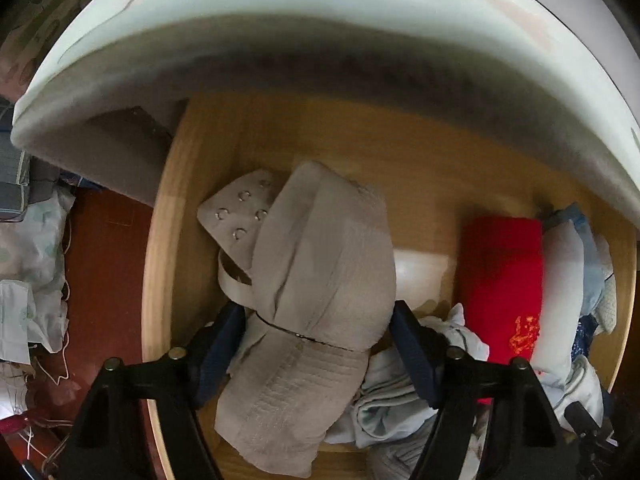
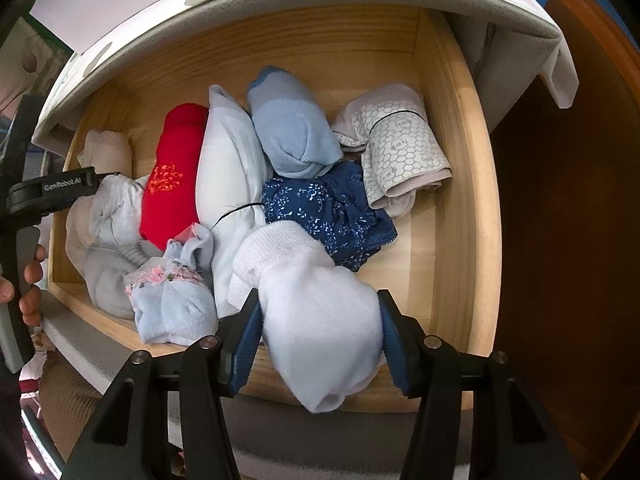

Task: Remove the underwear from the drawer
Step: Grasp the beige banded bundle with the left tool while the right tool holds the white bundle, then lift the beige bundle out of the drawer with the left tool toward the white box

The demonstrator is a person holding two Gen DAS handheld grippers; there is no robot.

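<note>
At drawer [image 2: 460,184] front | left gripper [image 1: 316,344] clamps beige bra [image 1: 320,264], seemingly | right gripper [image 2: 318,332] clamps white roll [image 2: 316,320]

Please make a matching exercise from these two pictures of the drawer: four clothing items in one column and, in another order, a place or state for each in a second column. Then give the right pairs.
Items
1. beige bra
2. white roll
3. red roll
4. honeycomb-print roll

Places or states
A. by the drawer's right wall
B. between the left gripper's fingers
C. between the right gripper's fingers
D. lying beside a long white roll

Pairs: 1-B, 2-C, 3-D, 4-A
</note>
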